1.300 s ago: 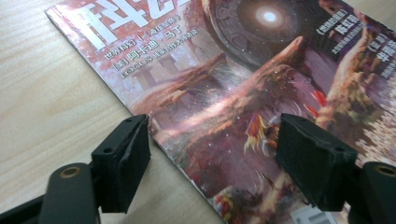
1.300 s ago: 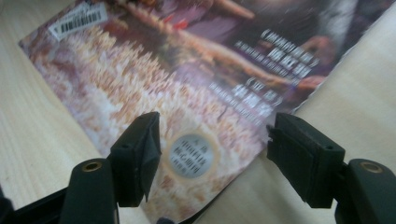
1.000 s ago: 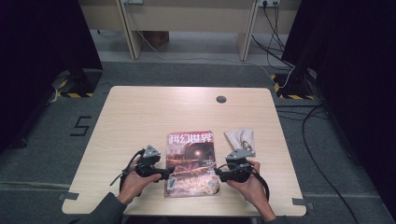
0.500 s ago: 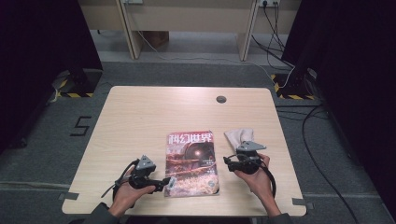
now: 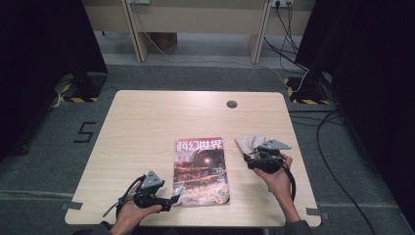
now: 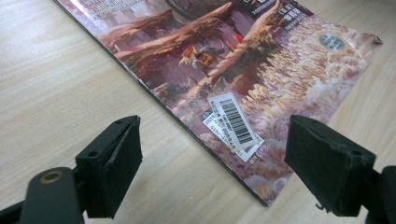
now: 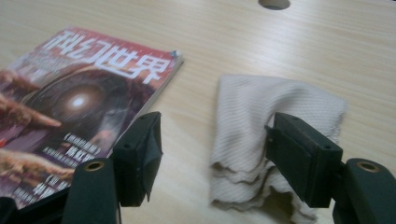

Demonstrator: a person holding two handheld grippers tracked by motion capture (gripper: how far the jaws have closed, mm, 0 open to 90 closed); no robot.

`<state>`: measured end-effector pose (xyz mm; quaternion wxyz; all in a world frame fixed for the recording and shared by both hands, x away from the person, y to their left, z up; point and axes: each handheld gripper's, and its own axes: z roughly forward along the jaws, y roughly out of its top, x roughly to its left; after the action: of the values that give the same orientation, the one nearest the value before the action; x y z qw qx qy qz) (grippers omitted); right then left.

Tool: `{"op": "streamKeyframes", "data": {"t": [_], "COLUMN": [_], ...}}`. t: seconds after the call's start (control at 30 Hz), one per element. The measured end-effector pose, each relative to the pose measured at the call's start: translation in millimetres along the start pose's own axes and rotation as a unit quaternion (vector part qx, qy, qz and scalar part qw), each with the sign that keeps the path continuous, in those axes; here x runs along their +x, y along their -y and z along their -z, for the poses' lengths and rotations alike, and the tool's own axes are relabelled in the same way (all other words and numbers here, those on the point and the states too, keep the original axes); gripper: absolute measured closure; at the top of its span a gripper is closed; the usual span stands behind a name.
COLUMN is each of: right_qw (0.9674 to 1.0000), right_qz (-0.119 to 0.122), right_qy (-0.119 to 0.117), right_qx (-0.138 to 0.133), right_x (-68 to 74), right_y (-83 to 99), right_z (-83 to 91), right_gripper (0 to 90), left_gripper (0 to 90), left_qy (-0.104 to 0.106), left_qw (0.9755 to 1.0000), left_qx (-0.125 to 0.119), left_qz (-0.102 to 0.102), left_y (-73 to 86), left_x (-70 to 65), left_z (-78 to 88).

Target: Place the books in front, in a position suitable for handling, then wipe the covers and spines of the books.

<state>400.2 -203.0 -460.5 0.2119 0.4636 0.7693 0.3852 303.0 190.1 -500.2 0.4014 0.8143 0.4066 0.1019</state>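
Observation:
A magazine (image 5: pixel 201 170) with a reddish cover lies flat near the front of the wooden table (image 5: pixel 147 122). My left gripper (image 5: pixel 175 197) is open at the magazine's near left corner. In the left gripper view that corner with its barcode label (image 6: pixel 232 122) lies on the table between and ahead of the open jaws of the left gripper (image 6: pixel 215 135). A folded beige cloth (image 5: pixel 250 143) lies right of the magazine. My right gripper (image 5: pixel 248 159) is open just in front of it. In the right gripper view the cloth (image 7: pixel 261 116) lies ahead of the open jaws of the right gripper (image 7: pixel 217 135), and the magazine (image 7: pixel 79 98) is at the left.
A round cable hole (image 5: pixel 231 104) sits near the table's far edge, and appears as cable hole (image 7: pixel 274 3) in the right gripper view. Cables (image 5: pixel 313 147) run over the grey floor at the right. A light desk frame (image 5: pixel 195 19) stands beyond the table.
The left gripper has drawn back from the magazine's left edge to its near left corner. The right gripper has moved right and farther up the table, from the magazine's right edge to the cloth.

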Motion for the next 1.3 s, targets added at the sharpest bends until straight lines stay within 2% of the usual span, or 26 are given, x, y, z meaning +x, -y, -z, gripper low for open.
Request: {"op": "streamKeyframes", "data": {"t": [0.1, 0.13, 0.23, 0.4, 0.57, 0.7, 0.87, 1.07, 1.3], "right_qw": [1.0000, 0.9998, 0.9995, 0.9989, 0.9983, 0.9979, 0.9981, 0.9978, 0.9969], "right_qz": [-0.004, -0.011, -0.023, -0.028, -0.026, -0.023, -0.020, -0.011, -0.004], "right_qy": [0.008, 0.014, 0.020, 0.027, 0.032, 0.034, 0.033, 0.028, 0.031], "right_qx": [-0.001, 0.004, 0.009, 0.026, 0.041, 0.050, 0.049, 0.059, 0.073], "right_x": [-7.1, -14.9, -24.1, -33.6, -38.9, -40.7, -41.7, -39.5, -35.8], "right_y": [-2.4, -5.5, -9.0, -12.7, -13.8, -13.6, -13.0, -10.0, -8.0], "right_z": [-2.0, -5.8, -12.9, -26.1, -38.9, -45.6, -46.1, -51.8, -59.2], "right_gripper": [34.6, 34.6, 34.7, 34.9, 36.0, 36.8, 37.1, 37.4, 38.1], "left_gripper": [17.8, 17.7, 17.5, 17.4, 17.3, 17.3, 17.1, 17.1, 17.1], "left_qy": [0.001, 0.003, 0.004, 0.004, 0.005, -0.001, -0.008, -0.014, -0.014], "left_qw": [1.0000, 1.0000, 1.0000, 1.0000, 1.0000, 1.0000, 0.9999, 0.9997, 0.9998], "left_qx": [0.000, 0.002, 0.003, 0.007, 0.008, 0.009, 0.013, 0.015, 0.013], "left_qz": [0.000, -0.001, -0.001, 0.006, 0.002, 0.002, 0.003, -0.016, -0.011], "left_y": [0.8, 1.7, 2.9, 6.8, 8.4, 10.6, 13.5, 11.8, 10.5], "left_x": [-0.8, -1.5, -2.2, -2.6, -6.1, -7.7, -6.9, -10.2, -7.3], "left_z": [0.0, 0.0, 0.3, 0.6, 1.3, 2.0, 3.9, 2.9, 1.2]}}
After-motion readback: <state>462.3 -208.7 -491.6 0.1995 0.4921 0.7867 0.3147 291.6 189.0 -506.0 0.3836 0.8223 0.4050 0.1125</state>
